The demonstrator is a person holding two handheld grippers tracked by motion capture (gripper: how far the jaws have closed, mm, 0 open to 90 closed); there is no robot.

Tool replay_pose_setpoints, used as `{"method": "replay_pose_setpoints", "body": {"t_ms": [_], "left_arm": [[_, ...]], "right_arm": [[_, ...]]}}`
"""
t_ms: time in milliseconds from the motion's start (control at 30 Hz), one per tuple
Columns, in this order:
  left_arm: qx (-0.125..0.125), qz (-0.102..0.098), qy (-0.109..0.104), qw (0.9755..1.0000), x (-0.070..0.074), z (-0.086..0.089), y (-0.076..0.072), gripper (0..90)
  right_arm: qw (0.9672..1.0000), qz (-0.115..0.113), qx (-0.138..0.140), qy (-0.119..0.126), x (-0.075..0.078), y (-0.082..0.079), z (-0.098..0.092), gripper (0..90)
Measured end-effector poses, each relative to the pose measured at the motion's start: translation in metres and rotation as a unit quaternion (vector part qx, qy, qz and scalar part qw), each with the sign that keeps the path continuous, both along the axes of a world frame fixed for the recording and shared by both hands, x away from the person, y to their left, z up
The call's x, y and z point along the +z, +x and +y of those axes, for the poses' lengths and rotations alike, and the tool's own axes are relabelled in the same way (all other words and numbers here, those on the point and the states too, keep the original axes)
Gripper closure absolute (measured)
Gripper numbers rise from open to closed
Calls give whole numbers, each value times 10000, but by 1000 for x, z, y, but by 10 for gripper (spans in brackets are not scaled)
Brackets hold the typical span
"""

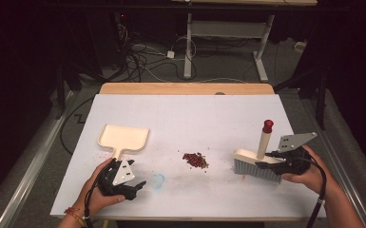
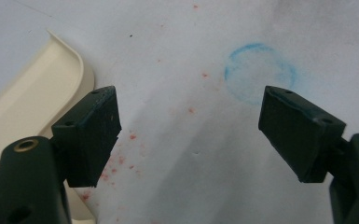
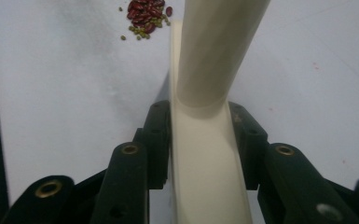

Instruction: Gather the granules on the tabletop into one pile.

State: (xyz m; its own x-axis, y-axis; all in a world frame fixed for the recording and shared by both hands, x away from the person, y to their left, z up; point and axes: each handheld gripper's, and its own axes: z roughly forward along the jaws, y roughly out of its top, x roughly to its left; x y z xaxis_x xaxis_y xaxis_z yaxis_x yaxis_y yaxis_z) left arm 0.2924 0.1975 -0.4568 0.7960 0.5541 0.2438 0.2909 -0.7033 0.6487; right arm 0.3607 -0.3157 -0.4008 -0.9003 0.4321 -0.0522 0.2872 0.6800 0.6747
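Right gripper jaws clamped on brush; left gripper jaws wide apart, empty.

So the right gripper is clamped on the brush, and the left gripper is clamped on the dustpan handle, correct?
Not quite. The right gripper is indeed clamped on the brush, but the left gripper holds nothing: the left gripper view shows its jaws wide apart over the bare white table, with the dustpan lying off to one side, outside them.

On the table, beans lie between dustpan, left, and brush, right.
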Motion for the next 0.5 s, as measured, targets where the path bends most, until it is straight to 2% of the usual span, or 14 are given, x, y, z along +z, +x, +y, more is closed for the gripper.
{"method": "replay_pose_setpoints", "body": {"t_ms": [200, 267, 333, 400, 467, 500], "left_arm": [[-6, 31, 1, 10000, -1, -1, 1, 196], [-19, 29, 10, 10000, -1, -1, 0, 196], [-16, 30, -4, 10000, -1, -1, 0, 195], [-13, 40, -20, 10000, -1, 0, 0, 196], [-11, 53, -18, 10000, -2, 0, 0, 196], [-20, 55, -15, 10000, -2, 0, 0, 196]], "right_arm": [[10000, -49, -3, -34, -1, 34, -1, 549], [9997, -128, -183, -84, -3, 43, 1, 482], [9990, -161, -385, -173, -8, 53, 2, 496], [9979, -244, -592, -18, -12, 60, 3, 477], [9953, -317, -919, 48, -15, 67, 3, 461], [9927, -347, -1153, 18, -17, 71, 3, 473]]}}
